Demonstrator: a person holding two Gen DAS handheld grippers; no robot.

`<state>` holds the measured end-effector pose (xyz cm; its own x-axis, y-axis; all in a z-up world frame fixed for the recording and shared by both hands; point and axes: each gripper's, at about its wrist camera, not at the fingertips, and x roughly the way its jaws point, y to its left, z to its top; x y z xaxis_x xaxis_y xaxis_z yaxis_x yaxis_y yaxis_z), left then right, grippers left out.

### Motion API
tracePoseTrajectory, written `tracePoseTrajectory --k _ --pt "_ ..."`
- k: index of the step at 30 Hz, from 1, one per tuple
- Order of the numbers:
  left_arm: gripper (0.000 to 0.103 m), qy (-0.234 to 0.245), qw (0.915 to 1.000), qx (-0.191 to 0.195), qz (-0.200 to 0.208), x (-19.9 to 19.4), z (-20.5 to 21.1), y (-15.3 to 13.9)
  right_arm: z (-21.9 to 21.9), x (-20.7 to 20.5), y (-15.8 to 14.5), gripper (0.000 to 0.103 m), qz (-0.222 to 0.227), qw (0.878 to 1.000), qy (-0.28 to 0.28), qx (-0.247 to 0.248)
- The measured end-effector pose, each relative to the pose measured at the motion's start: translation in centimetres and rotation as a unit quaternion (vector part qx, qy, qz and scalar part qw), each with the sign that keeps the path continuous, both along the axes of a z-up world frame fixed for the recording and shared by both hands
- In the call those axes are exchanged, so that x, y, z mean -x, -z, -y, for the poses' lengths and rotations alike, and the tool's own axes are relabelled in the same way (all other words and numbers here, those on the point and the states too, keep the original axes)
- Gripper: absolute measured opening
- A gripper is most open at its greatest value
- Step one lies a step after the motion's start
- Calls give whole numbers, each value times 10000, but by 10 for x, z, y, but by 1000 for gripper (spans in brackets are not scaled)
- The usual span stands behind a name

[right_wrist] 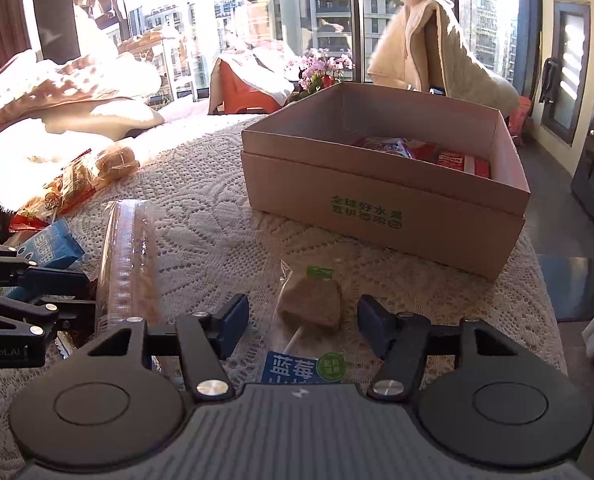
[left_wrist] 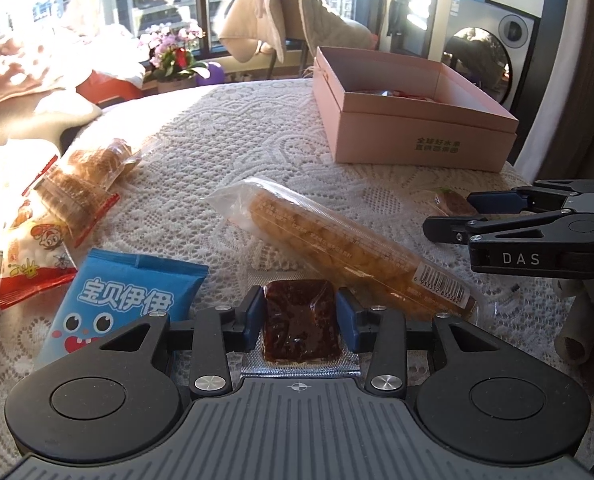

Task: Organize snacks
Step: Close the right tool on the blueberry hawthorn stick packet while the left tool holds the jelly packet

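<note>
My left gripper (left_wrist: 300,318) is shut on a small dark brown snack packet (left_wrist: 300,326), its blue pads against both sides, low over the lace tablecloth. A long clear-wrapped pastry stick (left_wrist: 337,240) lies just beyond it; it also shows in the right wrist view (right_wrist: 127,256). A blue snack bag (left_wrist: 121,300) lies to the left. My right gripper (right_wrist: 303,326) is open, its jaws either side of a brown lollipop-like snack in a clear wrapper (right_wrist: 311,306). The open pink box (right_wrist: 381,184) stands beyond, with red packets (right_wrist: 437,154) inside.
Red and clear snack packs (left_wrist: 57,216) lie at the table's left edge in bright sun. The right gripper (left_wrist: 537,228) shows at the right of the left wrist view. The round table (right_wrist: 217,208) drops off at right. A draped chair (right_wrist: 429,52) stands behind the box.
</note>
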<state>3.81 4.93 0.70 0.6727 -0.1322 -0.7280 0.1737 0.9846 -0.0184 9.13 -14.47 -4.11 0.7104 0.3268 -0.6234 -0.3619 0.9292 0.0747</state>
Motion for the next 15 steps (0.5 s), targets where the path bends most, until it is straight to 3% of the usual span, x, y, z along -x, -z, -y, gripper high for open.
tracePoseTrajectory --k 2,4,8,10,15 --pt "45 46 10000 -3 -19 3 -2 0 -4 1 -1 54 50 9998 -12 188" --pt "45 125 9999 -13 -63 8 -4 -1 -9 4 -4 38 91 9993 -76 341" --pt "45 332 9994 75 -12 14 -11 1 -6 12 -13 36 70 9995 -184 255" --pt "44 311 9993 180 54 15 -14 2 -3 15 -19 27 112 9996 -201 189" --pt "43 208 9994 163 204 12 -9 3 4 20 -27 26 274 9993 -147 221"
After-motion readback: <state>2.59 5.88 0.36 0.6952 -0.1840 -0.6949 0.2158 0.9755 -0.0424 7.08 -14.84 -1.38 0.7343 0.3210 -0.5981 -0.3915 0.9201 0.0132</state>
